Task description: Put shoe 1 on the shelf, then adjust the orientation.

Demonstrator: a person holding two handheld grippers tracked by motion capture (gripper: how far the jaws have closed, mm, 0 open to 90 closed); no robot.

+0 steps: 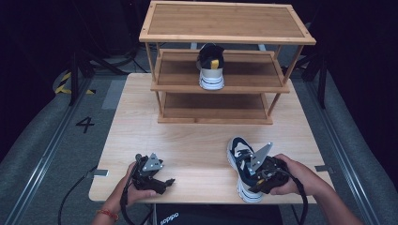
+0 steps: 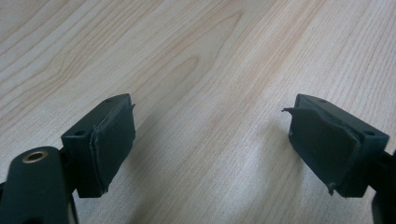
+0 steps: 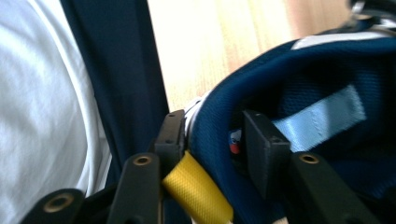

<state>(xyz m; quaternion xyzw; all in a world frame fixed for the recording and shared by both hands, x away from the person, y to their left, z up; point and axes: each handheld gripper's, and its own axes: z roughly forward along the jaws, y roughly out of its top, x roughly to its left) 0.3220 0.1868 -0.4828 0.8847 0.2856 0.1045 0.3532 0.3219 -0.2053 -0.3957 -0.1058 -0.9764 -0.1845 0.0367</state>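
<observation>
The right tongs [image 1: 257, 180] grip the heel collar of a navy and white sneaker [image 1: 239, 161] with a yellow heel loop; one jaw sits inside the shoe and one outside. The shoe lies on the light wooden bench [image 1: 197, 145] near its front right edge. The left tongs [image 1: 164, 183] hang wide open over bare wood, holding nothing. A matching sneaker [image 1: 210, 65] stands on the middle tier of the bamboo shoe rack [image 1: 225, 33].

Bare tabletop [image 1: 197, 145] lies open between the near edge and the three-tier bamboo rack [image 1: 220, 65], whose middle shelf holds one navy-and-white sneaker [image 1: 210, 65] centrally, both sides free.
</observation>
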